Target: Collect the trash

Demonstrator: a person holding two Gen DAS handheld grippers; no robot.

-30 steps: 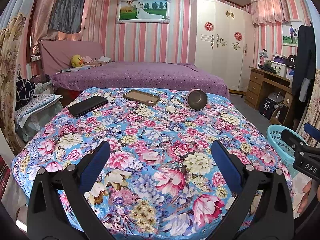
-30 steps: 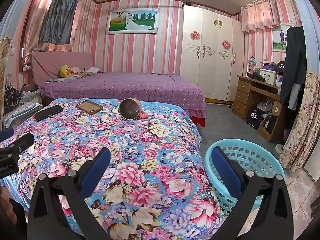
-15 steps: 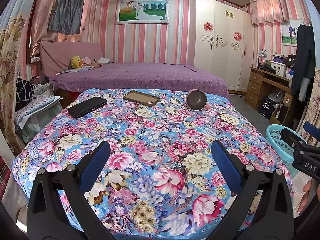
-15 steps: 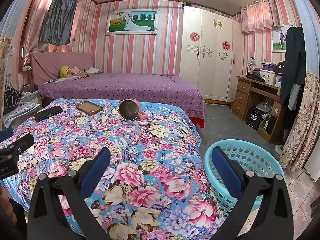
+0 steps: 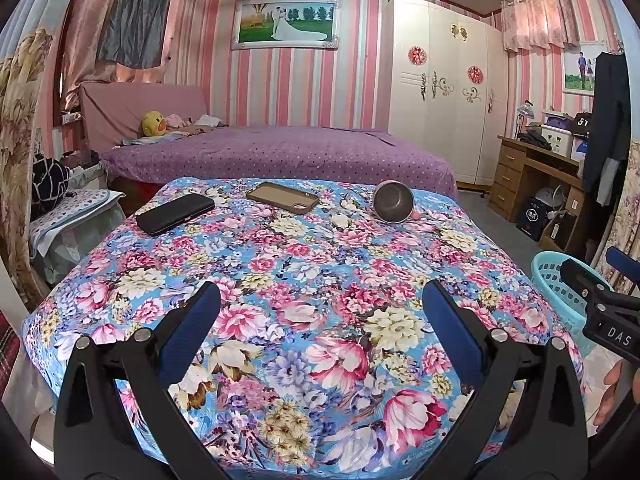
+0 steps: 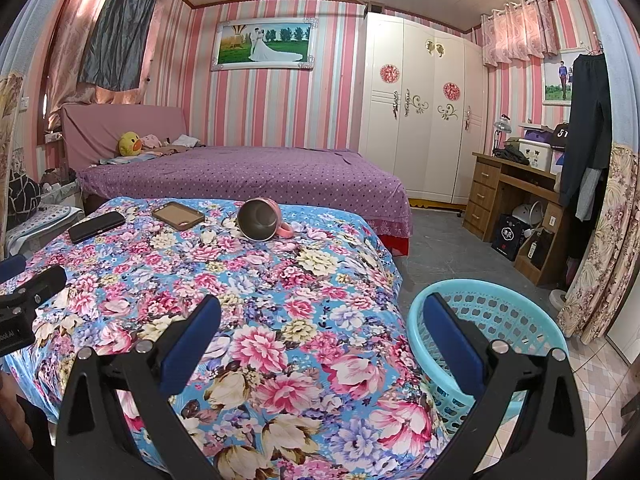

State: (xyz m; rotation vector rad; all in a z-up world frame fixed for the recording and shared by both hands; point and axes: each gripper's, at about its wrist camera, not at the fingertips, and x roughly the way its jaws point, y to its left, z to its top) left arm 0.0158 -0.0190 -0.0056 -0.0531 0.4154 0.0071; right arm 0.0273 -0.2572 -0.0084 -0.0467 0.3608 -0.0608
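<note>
The left gripper point(image 5: 320, 320) is released, its blue-padded fingers point(image 5: 192, 328) spread wide above the near part of the bench point(image 5: 280, 280), which is covered by a floral cloth. Nothing sits between the jaws. The right gripper point(image 6: 320, 328) is likewise released and empty; it hangs over the bench's near right corner, and its right finger point(image 6: 452, 336) overlaps the rim of the turquoise plastic basket point(image 6: 520, 320). The basket stands on the floor just beside the bench's right edge.

At the far end of the bench lie three items, well apart from both grippers:
- a black phone point(image 5: 175, 213) at the left;
- a brown-cased phone point(image 5: 282, 197), face down, in the middle;
- a pink mug point(image 6: 262, 220) tipped on its side at the right, its opening towards the cameras and its handle resting on the cloth.

Whether small scraps lie among the printed flowers cannot be told. A purple bed point(image 5: 280, 156) stands behind the bench.
</note>
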